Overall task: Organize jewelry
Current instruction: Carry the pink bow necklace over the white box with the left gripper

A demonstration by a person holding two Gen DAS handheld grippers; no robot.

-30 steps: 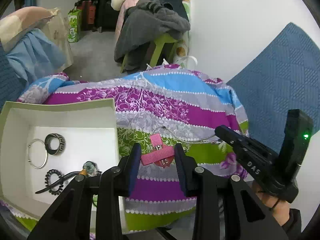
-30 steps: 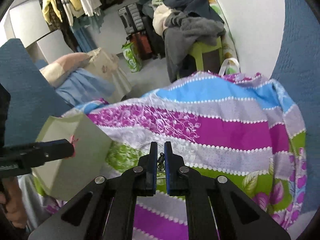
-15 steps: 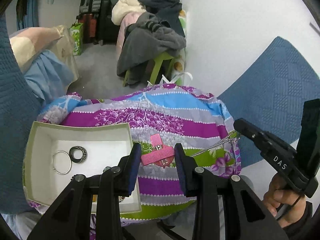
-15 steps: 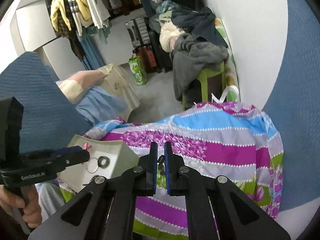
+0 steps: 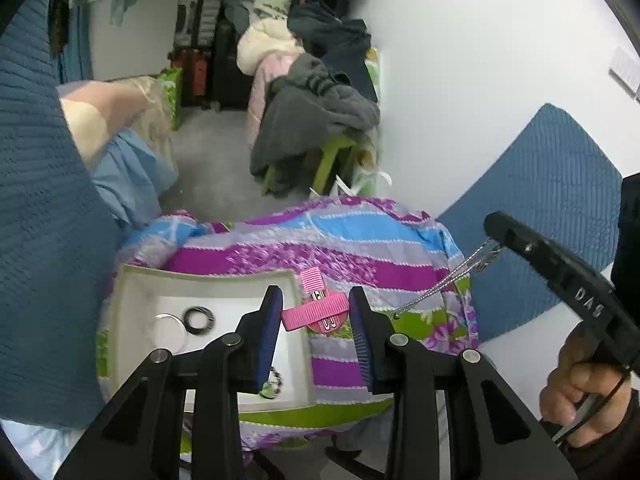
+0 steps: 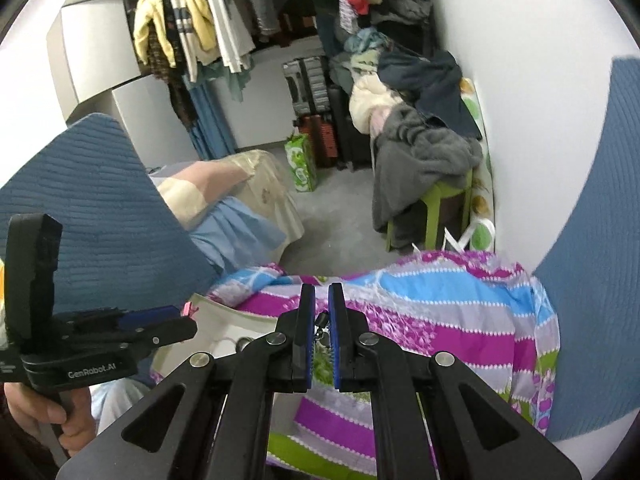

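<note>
My left gripper [image 5: 316, 312] is shut on a pink ribbon hair clip [image 5: 314, 308], held high above the right edge of a white open box [image 5: 132, 300]. In the box lie a black ring [image 5: 199, 320], a pale hoop [image 5: 170, 332] and a beaded piece [image 5: 274, 384]. My right gripper [image 6: 321, 320] is shut on a silver chain necklace [image 5: 444, 284], which hangs from its tips toward the striped cloth. The right gripper also shows at the right in the left wrist view [image 5: 496, 236]. The left gripper shows at the left in the right wrist view [image 6: 176, 326].
A purple, blue and green striped cloth [image 5: 360, 248] covers the small table. Blue padded panels [image 5: 552, 200] stand on both sides. A green stool piled with clothes [image 5: 316, 120], suitcases [image 6: 312, 88] and a hanging clothes rack [image 6: 208, 28] stand behind.
Both grippers have risen well above the table with their items. The box and cloth look smaller and farther below. The necklace has lifted off the cloth.
</note>
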